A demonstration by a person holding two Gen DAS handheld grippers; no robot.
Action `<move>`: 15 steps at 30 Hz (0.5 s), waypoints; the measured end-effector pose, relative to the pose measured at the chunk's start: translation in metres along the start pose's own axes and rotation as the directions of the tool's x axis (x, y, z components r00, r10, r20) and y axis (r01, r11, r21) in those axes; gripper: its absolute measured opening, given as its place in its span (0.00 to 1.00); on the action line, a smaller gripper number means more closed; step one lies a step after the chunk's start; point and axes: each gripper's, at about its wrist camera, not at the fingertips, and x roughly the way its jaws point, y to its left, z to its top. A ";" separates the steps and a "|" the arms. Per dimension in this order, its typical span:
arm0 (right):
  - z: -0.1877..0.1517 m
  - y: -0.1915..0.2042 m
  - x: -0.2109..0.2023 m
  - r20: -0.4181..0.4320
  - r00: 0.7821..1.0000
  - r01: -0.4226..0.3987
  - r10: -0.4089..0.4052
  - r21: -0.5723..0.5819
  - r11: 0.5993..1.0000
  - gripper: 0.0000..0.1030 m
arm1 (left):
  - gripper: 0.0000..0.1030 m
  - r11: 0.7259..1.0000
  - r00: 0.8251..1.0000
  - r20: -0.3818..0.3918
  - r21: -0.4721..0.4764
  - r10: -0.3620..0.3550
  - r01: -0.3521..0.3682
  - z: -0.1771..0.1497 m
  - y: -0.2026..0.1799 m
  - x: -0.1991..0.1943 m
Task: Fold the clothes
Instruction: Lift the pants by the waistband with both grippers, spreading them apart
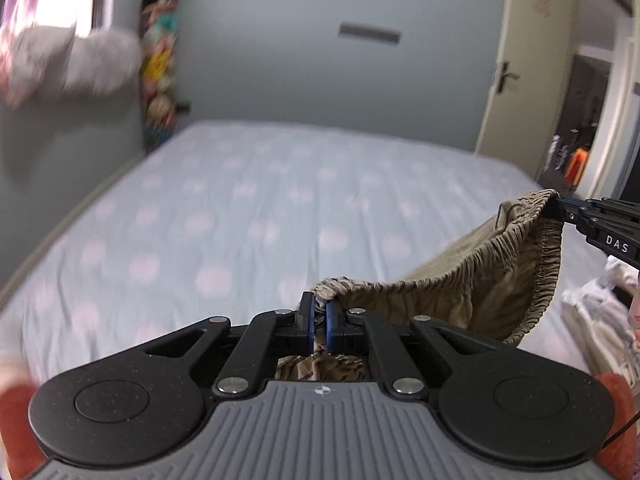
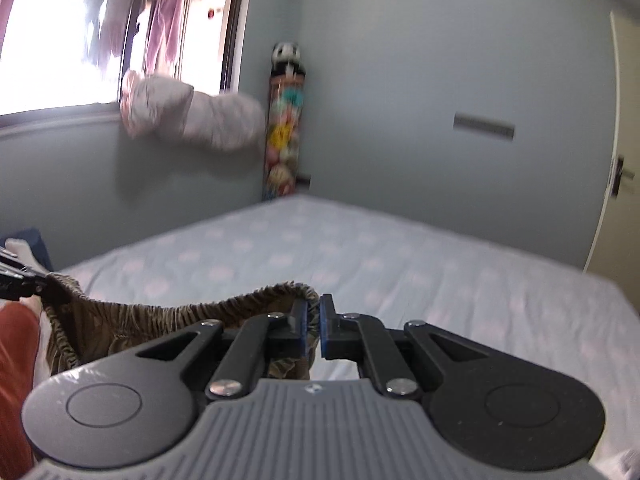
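A pair of olive-brown shorts (image 1: 480, 280) with a gathered elastic waistband hangs in the air above the bed (image 1: 240, 208). My left gripper (image 1: 319, 320) is shut on one end of the waistband, the cloth pinched between its blue pads. My right gripper (image 2: 314, 328) is shut on the other end of the waistband, which is also visible from the right wrist view as the shorts (image 2: 120, 332) sagging to the left. In the left wrist view the right gripper (image 1: 558, 202) holds the band up at the right. The left gripper (image 2: 40, 280) shows at the left edge of the right wrist view.
The bed sheet is pale blue with pink dots. A pillow (image 2: 188, 116) rests at the window sill, beside a tall column of stuffed toys (image 2: 284, 128). White clothes (image 1: 592, 312) lie at the bed's right side. A door (image 1: 520, 72) stands open at the right.
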 end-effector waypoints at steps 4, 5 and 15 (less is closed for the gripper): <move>0.037 -0.015 -0.016 0.054 0.999 0.006 -0.007 0.021 1.000 0.06 | 0.03 0.998 0.997 0.072 0.056 -0.037 0.033 0.044 -0.005 -0.005; 0.046 -0.018 -0.016 0.060 0.998 0.013 -0.013 0.016 1.000 0.06 | 0.03 0.997 0.995 0.089 0.069 -0.047 0.041 0.056 -0.007 -0.006; 0.119 -0.069 0.031 0.051 0.993 0.106 -0.109 0.062 0.992 0.06 | 0.03 0.988 0.992 0.115 0.153 -0.051 0.033 0.164 -0.010 0.041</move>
